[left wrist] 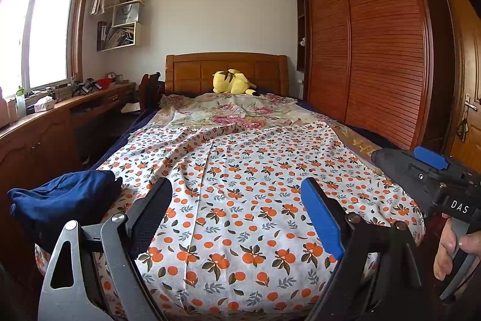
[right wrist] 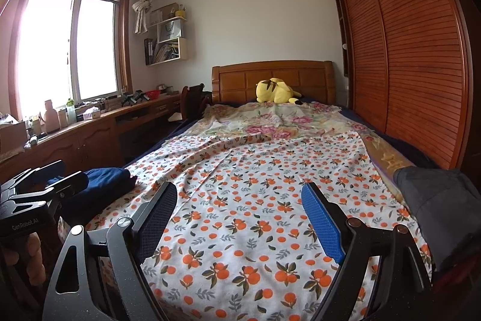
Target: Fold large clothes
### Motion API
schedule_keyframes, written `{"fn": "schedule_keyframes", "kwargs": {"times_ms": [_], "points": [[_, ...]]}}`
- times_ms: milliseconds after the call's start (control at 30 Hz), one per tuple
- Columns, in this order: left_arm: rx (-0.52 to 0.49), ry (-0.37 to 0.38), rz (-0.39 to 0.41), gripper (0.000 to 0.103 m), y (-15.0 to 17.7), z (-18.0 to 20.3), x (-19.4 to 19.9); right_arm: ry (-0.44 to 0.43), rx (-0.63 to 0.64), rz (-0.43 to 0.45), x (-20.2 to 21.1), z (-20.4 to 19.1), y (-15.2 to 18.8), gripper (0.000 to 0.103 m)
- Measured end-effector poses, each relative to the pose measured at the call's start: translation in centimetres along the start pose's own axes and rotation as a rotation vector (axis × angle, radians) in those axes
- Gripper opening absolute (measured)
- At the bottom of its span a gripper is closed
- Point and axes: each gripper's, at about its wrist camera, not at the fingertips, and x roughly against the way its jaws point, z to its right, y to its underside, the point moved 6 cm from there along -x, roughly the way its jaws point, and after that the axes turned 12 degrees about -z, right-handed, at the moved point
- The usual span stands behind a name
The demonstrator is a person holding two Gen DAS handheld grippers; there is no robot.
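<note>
A folded navy garment (left wrist: 64, 200) lies at the bed's near left corner; it also shows in the right wrist view (right wrist: 108, 176). A dark grey garment (right wrist: 442, 209) lies at the bed's near right edge. My left gripper (left wrist: 237, 188) is open and empty above the foot of the bed, to the right of the navy garment. My right gripper (right wrist: 240, 191) is open and empty above the orange-print sheet (right wrist: 255, 185), left of the grey garment. Each gripper appears at the side of the other's view, the right one (left wrist: 427, 167) and the left one (right wrist: 45, 179).
A yellow plush toy (left wrist: 233, 81) lies at the wooden headboard (left wrist: 225, 69). A floral blanket (left wrist: 228, 112) covers the far half of the bed. A desk (left wrist: 60, 110) with clutter runs under the window on the left. A slatted wardrobe (left wrist: 375, 50) stands on the right.
</note>
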Motion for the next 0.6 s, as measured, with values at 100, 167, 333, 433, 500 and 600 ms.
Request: {"fn": "schedule_keyframes", "kwargs": {"times_ms": [100,167,333,433,500,600], "points": [[0.001,0.001,0.001,0.088,0.04,-0.02,0.02,-0.004,0.0,0.0,-0.07,0.12,0.03,0.086],[0.0,-0.001,0.001,0.088,0.0,-0.02,0.01,-0.005,0.003,0.0,-0.12,0.11,-0.03,0.086],[0.0,-0.001,-0.001,0.088,0.02,-0.03,0.0,-0.007,0.003,0.003,-0.11,0.26,0.14,0.086],[0.004,0.002,-0.003,0.088,-0.01,-0.32,-0.07,-0.01,0.005,0.001,-0.18,0.33,0.22,0.086],[0.006,0.002,-0.004,0.088,0.05,-0.49,-0.08,-0.01,0.006,0.002,-0.19,0.35,0.22,0.086],[0.005,0.002,-0.004,0.088,0.04,-0.47,-0.09,-0.01,0.005,0.002,-0.19,0.33,0.25,0.086]]}}
